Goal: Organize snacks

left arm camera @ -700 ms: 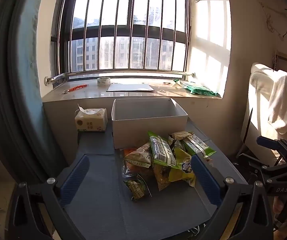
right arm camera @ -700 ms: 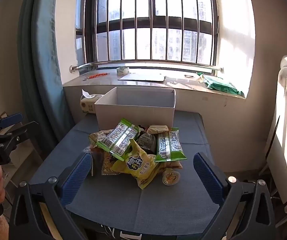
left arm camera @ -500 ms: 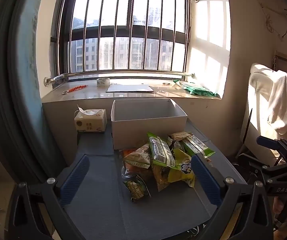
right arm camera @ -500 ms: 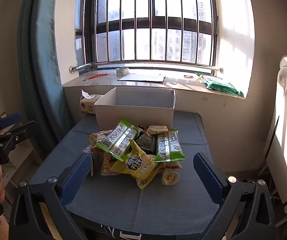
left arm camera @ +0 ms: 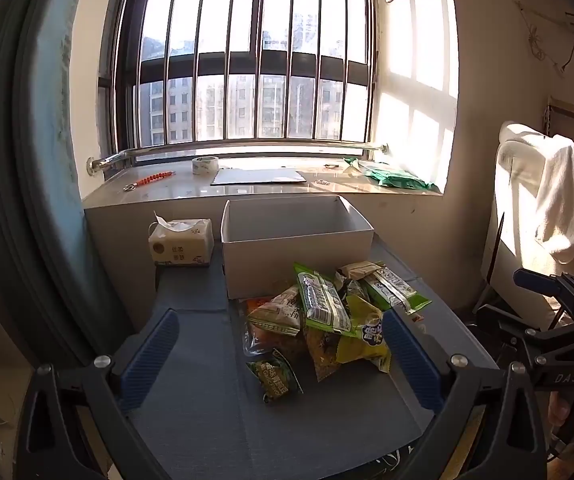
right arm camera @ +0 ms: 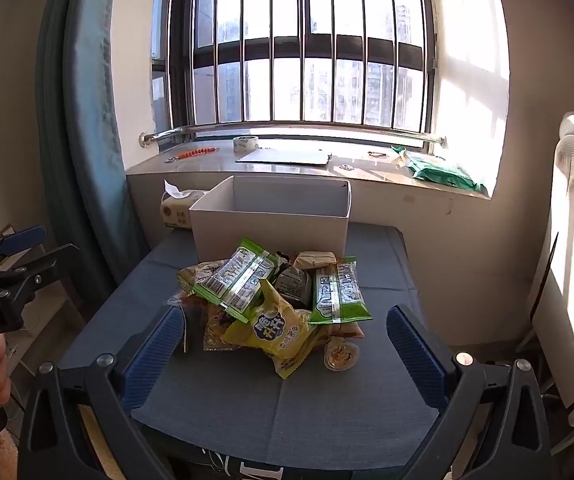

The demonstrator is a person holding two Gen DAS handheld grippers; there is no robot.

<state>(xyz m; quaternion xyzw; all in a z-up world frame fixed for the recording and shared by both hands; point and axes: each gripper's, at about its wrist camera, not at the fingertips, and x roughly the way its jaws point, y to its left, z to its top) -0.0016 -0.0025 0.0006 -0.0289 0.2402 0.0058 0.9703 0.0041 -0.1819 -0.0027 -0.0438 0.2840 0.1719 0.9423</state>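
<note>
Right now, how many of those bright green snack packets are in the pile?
2 in plain sight. One green packet lies on the left top of the pile; the other green packet lies on the right, in front of the white box. More may be buried underneath.

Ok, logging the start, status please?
Left gripper open. Right gripper open. Snack pile on table, white box behind it. Nothing blocking.

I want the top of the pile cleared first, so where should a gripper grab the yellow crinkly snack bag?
Probably the yellow crinkly snack bag by its near crimped corner, which sticks out of the snack pile over the blue-grey table. Come from the near side with the open right gripper; the far end is tucked under green packets.
</note>
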